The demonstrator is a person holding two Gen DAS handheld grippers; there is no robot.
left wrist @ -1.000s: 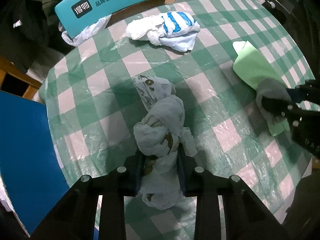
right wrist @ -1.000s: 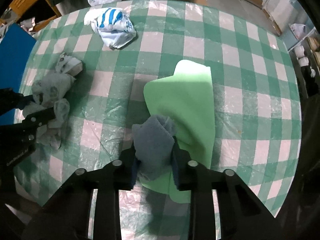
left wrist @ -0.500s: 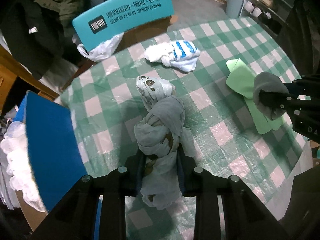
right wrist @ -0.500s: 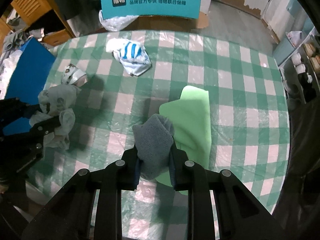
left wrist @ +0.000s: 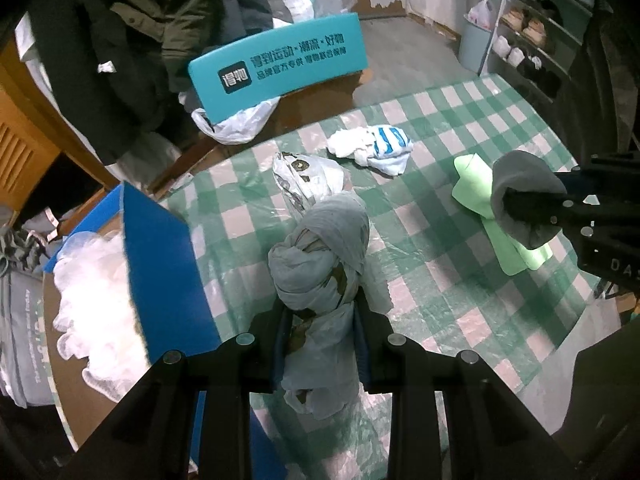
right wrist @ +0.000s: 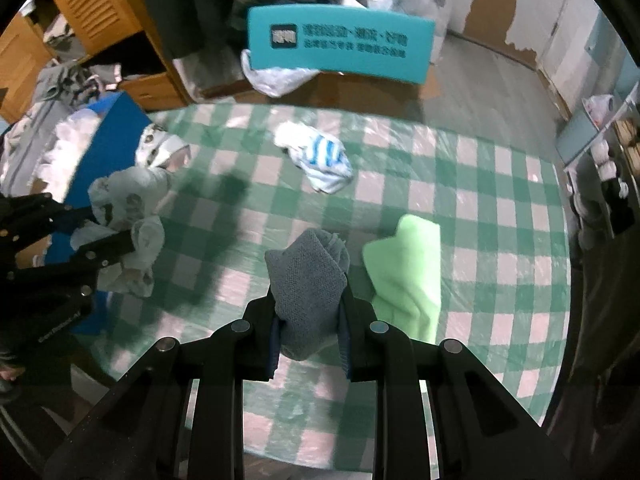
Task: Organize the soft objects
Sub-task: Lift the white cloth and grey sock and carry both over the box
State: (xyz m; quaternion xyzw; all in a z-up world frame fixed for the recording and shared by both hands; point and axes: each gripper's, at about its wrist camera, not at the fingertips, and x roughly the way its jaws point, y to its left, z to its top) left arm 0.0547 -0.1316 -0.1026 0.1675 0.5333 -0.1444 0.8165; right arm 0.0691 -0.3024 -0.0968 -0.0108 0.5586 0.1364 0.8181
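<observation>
In the left wrist view the left gripper [left wrist: 320, 340] sits at the bottom centre of the frame, its two black fingers [left wrist: 276, 344] pressed in on a knotted pale grey garment with dark printed patches [left wrist: 320, 256]; the knot bulges above the fingertips toward the middle of the frame, and a loose tail hangs below the pads. The gripper looks steeply down onto the green-and-white checked tablecloth [left wrist: 420, 240], and the garment appears lifted clear of it, though contact at the far end cannot be told. At the right edge of the same view the right gripper [left wrist: 532, 212] reaches in sideways, clamped on a folded grey knit cloth [left wrist: 516, 184] — this cloth hangs in front of the light green cloth [left wrist: 472, 184] lying flat on the table. In the right wrist view the right gripper [right wrist: 308, 328] is at the bottom centre, its fingers [right wrist: 356, 320] closed on the grey knit cloth [right wrist: 308, 276], which stands up between them, just left of the light green cloth [right wrist: 404, 276]. A white cloth with blue stripes [right wrist: 316, 156] lies in the upper middle, apart from both. A blue box [left wrist: 160, 264] holding white plastic stands at the left — beside the table edge. A teal chair back with printed characters [left wrist: 280, 68] is in the upper part.
</observation>
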